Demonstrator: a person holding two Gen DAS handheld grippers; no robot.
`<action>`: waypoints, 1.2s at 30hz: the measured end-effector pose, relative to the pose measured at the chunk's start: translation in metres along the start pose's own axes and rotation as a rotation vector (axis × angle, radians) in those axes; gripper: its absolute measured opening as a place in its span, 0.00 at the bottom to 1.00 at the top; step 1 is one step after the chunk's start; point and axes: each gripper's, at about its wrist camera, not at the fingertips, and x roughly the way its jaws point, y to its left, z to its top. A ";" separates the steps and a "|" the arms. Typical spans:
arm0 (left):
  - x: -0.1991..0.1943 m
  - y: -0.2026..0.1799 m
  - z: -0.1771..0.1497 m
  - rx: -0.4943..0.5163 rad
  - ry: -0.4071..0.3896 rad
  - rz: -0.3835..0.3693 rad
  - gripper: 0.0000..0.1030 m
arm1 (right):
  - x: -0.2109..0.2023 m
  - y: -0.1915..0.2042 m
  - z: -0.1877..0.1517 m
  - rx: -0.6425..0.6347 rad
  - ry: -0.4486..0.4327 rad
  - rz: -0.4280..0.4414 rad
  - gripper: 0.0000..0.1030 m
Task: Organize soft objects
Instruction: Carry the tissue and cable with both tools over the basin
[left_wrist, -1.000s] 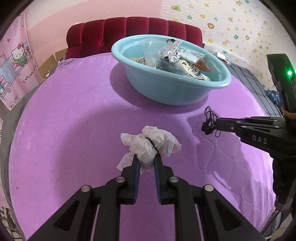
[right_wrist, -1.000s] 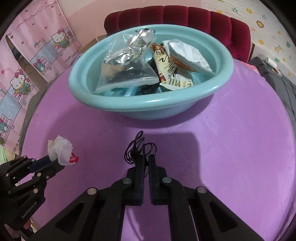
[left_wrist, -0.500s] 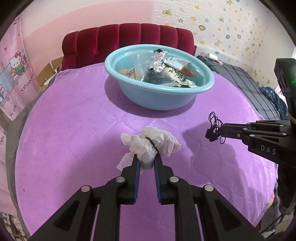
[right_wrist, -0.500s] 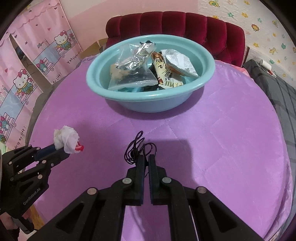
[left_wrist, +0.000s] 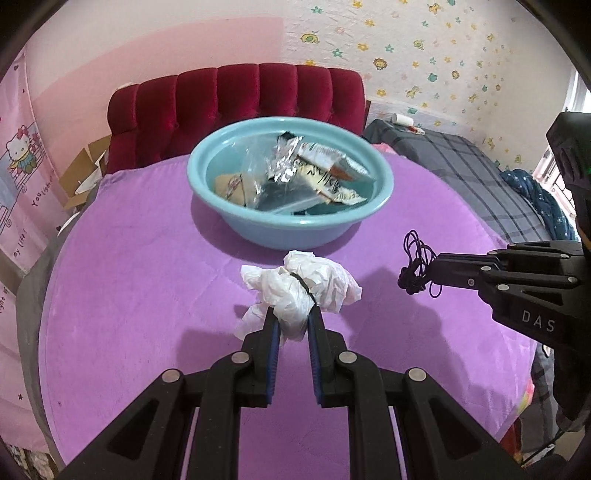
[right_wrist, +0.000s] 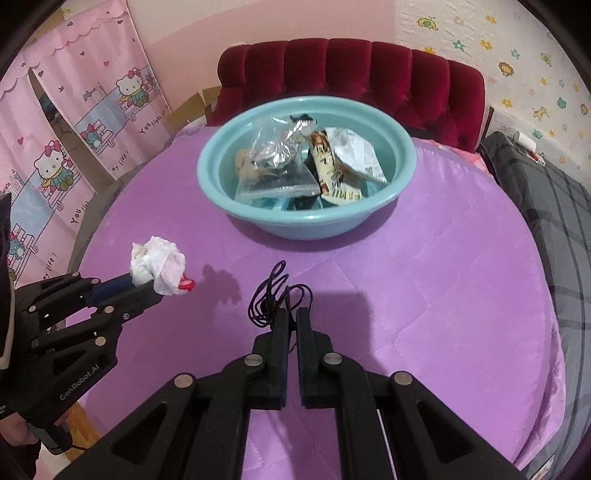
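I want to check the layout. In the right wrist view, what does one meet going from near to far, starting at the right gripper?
Right gripper → dark cord held in its jaws → purple table cover → blue basin of wrappers → red chair back.

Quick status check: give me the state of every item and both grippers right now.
Left gripper: shut on the white plastic bag, held above the cloth.
White plastic bag: crumpled, banded, lifted.
Right gripper: shut on the black cord.
Black cord: loosely coiled, dangling from the fingers.
Blue basin: upright on the purple cloth, holding several wrappers and bags.
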 end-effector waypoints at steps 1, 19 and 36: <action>-0.002 0.000 0.002 0.003 -0.005 -0.001 0.15 | -0.003 0.000 0.001 -0.003 -0.005 -0.003 0.02; 0.003 0.003 0.059 0.041 -0.037 -0.019 0.15 | -0.032 -0.006 0.050 0.000 -0.074 0.002 0.02; 0.048 0.027 0.121 0.019 -0.015 -0.017 0.15 | 0.001 -0.025 0.126 0.023 -0.096 -0.007 0.02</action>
